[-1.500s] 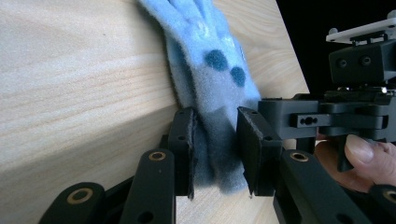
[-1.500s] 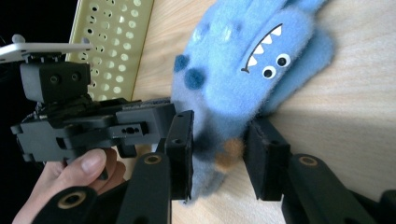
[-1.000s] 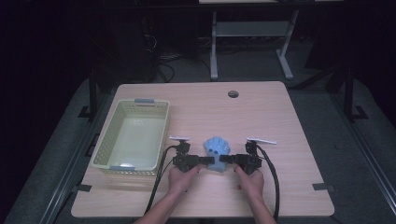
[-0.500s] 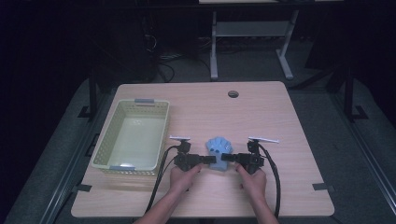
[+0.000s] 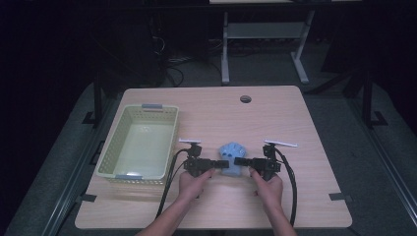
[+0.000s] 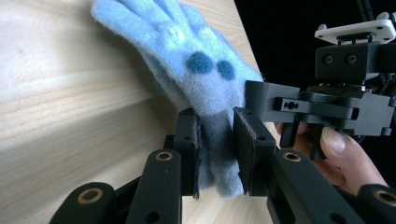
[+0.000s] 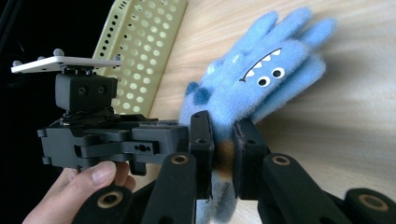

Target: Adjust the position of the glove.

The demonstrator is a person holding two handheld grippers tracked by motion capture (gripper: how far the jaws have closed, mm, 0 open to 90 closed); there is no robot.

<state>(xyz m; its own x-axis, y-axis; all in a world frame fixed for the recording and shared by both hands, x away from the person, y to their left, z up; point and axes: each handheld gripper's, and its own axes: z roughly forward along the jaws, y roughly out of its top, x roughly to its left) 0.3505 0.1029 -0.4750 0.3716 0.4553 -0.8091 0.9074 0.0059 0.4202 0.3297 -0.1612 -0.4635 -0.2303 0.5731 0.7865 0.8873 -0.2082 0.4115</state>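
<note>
A fuzzy blue glove with a monster face lies on the wooden table, near its front edge. My left gripper comes at its cuff from the left and my right gripper from the right, so the two face each other. In the left gripper view the left gripper is shut on the cuff of the glove. In the right gripper view the right gripper pinches the same end of the glove, whose fingers point away.
A pale yellow perforated basket stands at the table's left, close to my left hand; its wall rises behind the left gripper in the right gripper view. A round cable hole sits near the far edge. Cables trail from both grippers.
</note>
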